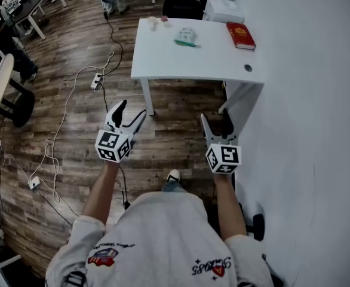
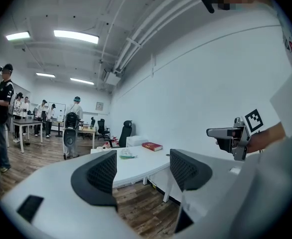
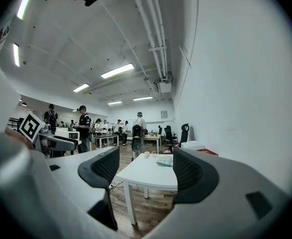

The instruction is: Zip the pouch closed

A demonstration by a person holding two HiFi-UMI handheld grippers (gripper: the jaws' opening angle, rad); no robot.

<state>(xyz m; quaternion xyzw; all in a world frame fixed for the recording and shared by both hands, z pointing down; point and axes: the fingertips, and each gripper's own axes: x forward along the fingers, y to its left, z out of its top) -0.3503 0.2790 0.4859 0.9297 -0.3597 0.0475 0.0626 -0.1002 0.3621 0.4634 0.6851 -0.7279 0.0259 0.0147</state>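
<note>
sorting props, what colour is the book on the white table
Red: the book shows best in the head view.

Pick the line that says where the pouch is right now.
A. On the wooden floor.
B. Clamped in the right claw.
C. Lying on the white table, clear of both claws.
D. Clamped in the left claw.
C: the pouch lies on the white table near the red book, while the left claw and right claw stand open and empty, short of the table.

Smooth matt white table (image 1: 181,61) on faintly glossy wood-plank floor (image 1: 73,46); see-through plastic pouch (image 1: 185,36).
</note>
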